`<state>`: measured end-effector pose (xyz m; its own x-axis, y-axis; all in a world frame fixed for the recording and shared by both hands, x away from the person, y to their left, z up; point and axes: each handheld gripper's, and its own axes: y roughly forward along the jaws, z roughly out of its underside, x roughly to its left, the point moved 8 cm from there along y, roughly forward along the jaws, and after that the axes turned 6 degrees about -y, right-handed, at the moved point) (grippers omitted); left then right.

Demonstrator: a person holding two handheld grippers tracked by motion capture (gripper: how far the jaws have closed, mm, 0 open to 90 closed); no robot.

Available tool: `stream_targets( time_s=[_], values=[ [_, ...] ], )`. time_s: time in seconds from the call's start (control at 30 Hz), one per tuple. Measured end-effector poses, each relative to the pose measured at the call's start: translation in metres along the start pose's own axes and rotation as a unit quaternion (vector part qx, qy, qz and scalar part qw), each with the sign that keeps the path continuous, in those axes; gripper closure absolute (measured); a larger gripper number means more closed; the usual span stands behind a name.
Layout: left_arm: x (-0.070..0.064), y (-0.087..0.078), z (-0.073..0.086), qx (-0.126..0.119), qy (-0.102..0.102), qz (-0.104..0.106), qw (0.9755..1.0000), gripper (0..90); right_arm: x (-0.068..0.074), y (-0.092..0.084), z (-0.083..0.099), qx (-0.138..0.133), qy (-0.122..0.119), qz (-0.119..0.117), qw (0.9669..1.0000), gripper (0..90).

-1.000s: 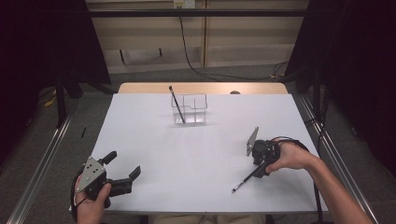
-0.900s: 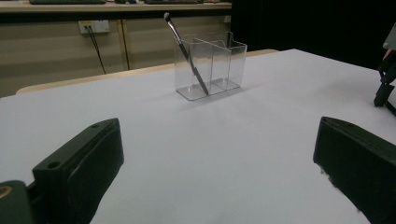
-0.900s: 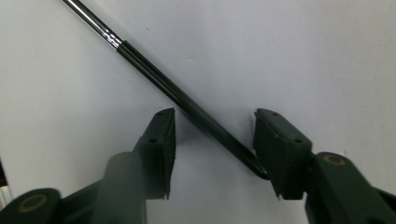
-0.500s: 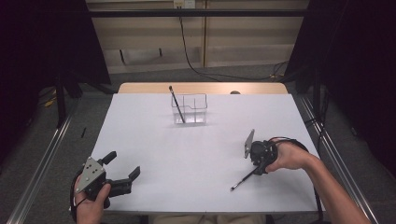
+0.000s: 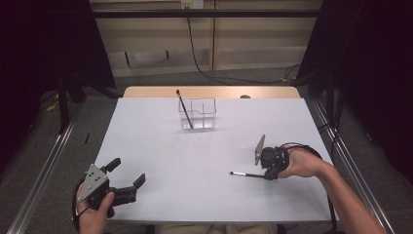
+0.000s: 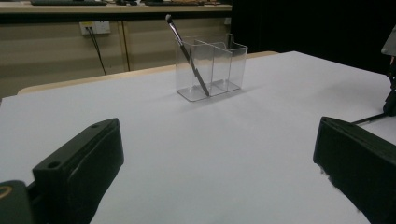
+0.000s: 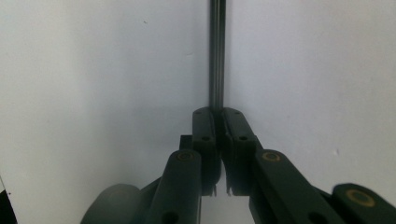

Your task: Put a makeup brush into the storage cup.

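Observation:
A clear divided holder [image 5: 198, 114] [image 6: 212, 71] stands at the table's far middle, with one dark brush [image 5: 184, 108] [image 6: 186, 50] leaning in its left compartment. My right gripper [image 5: 267, 174] [image 7: 217, 113] is at the right of the table, shut on a second thin dark brush [image 5: 247, 174] [image 7: 217, 51]. That brush lies low over the white tabletop and points left. My left gripper [image 5: 127, 176] rests open near the front left corner with nothing between its jaws.
The white tabletop [image 5: 204, 151] has bare room between the holder and both grippers. A wooden strip [image 5: 146, 91] runs along the far edge. Metal rails [image 5: 46, 161] flank the table on the floor at both sides.
The brush in my right gripper has swung from a slanted, down-left pose to nearly level, pointing left. The right hand shifted slightly. The left gripper has stayed put.

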<state>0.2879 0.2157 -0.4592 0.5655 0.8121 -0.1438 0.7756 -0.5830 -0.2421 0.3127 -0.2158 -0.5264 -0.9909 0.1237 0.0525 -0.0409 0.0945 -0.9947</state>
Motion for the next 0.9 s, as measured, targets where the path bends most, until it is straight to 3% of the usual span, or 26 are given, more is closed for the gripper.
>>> stream_targets(
  time_s=[0.47, 0.63, 0.9],
  values=[
    [0.0001, 0.0001, 0.0006, 0.003, 0.002, 0.001, 1.0, 1.7, 0.0009, -0.0008, 0.0006, -0.001, 0.013, 0.004, 0.9999, 85.1],
    [-0.0008, -0.0006, -0.0007, -0.002, 0.001, 0.002, 1.0, 1.7, 0.0016, -0.0009, 0.001, -0.014, 0.009, 0.016, 0.9997, 85.2],
    [-0.0018, -0.0009, -0.0009, -0.001, 0.003, 0.003, 1.0, 1.7, 0.0014, -0.002, -0.0003, -0.038, 0.02, 0.016, 0.999, 85.3]
  ],
)
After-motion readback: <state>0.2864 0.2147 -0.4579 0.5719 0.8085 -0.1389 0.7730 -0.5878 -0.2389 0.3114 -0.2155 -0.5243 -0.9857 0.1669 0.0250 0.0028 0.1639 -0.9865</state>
